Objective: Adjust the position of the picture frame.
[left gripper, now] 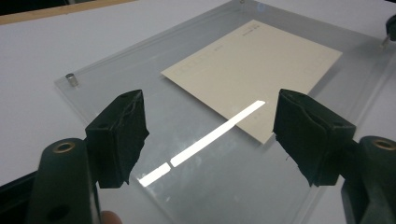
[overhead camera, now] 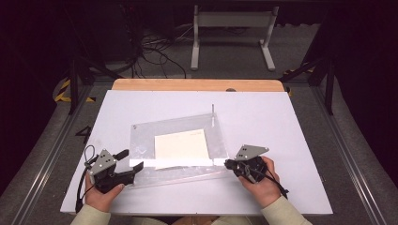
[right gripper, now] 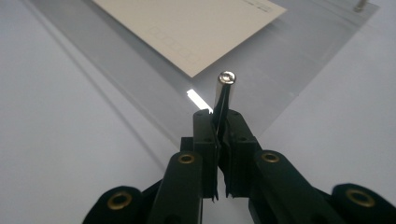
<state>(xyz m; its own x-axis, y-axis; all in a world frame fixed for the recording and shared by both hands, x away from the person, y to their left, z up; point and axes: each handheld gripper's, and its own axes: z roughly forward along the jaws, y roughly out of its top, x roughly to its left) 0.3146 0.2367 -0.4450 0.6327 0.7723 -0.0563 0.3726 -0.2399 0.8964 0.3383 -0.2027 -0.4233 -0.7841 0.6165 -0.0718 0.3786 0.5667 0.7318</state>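
With the right gripper [right gripper: 223, 122] pinching a small metal pin [right gripper: 225, 88] just above the near right corner of the clear acrylic frame [overhead camera: 141, 136], I'd keep it upright, while the left gripper [left gripper: 210, 135], jaws spread, hovers over the frame's left edge.

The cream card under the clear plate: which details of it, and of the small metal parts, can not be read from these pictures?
- Cream card: its faint print is too small and blurred in the left gripper view.
- Metal pin in the right gripper: its lower end is hidden between the shut jaws, right gripper view.
- Corner post on the clear plate: too small to tell how it fastens.
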